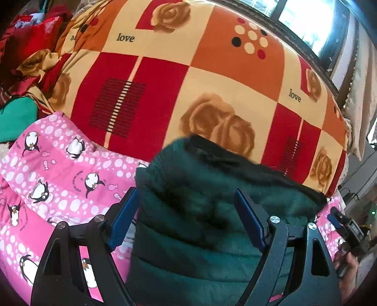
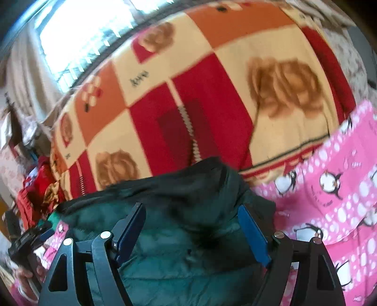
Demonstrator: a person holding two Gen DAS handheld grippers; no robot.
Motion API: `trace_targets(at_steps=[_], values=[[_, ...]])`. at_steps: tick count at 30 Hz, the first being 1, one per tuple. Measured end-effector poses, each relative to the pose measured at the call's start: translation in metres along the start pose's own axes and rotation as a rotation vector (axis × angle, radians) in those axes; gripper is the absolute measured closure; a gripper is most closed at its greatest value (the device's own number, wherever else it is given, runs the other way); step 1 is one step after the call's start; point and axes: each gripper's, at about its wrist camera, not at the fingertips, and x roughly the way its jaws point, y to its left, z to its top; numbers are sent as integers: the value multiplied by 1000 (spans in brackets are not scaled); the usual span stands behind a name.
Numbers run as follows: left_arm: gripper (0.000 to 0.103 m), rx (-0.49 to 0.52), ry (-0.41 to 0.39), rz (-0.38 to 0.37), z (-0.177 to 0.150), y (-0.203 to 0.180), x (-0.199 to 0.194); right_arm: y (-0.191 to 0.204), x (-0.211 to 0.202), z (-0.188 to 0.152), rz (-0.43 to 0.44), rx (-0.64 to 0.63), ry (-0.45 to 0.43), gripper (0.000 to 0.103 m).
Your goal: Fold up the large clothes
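Note:
A dark green quilted jacket [image 1: 200, 211] with a black fur-trimmed edge lies on a pink penguin-print quilt [image 1: 59, 179]. My left gripper [image 1: 188, 211] is open, its blue pads wide apart just above the jacket's left part. My right gripper [image 2: 193, 226] is open too, hovering above the jacket [image 2: 179, 235] near its right end. Each gripper shows in the other view: the right one at the far right [image 1: 348, 228], the left one at the far left [image 2: 30, 237]. Neither holds cloth.
A large red, orange and cream rose-pattern blanket [image 1: 200, 77] lies behind the jacket. Red cloth [image 1: 30, 35] and a teal garment [image 1: 16, 117] are piled at the left. A bright window [image 1: 306, 21] and curtains stand behind.

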Motion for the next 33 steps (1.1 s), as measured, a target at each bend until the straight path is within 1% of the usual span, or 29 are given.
trace_targets(at_steps=[1,3,6,7,10,12,15,16,18,21,23,28,33], values=[[21,-2,-8,-6,-1,-4,0,5,-1,-2,11,-22,-6,24],[21,-10,-17,-20,-3,-8,0,17,4,-7,36,-69,16,18],[21,2,4,-28,-4,-19,10,27,31,-14,11,-126,100,18],[21,11,14,-24,-5,-23,16,27,38,-15,0,-137,114,18],[21,49,45,4,-9,-34,37,26,73,-14,-45,-157,177,18],[21,63,64,38,-12,-36,53,23,89,-12,-85,-179,199,18],[21,77,96,103,-16,-33,78,22,112,-11,-166,-238,228,18],[21,85,109,127,-17,-32,86,20,118,-11,-179,-245,239,18],[21,96,128,146,-19,-29,97,12,135,-12,-182,-219,285,17],[20,98,112,144,-20,-28,100,1,149,-15,-170,-167,318,14],[20,101,108,142,-22,-26,102,-3,153,-17,-164,-146,317,14],[19,106,103,150,-24,-27,102,2,146,-18,-176,-166,317,13],[19,103,113,132,-21,-29,84,10,97,-15,-117,-141,241,14]])
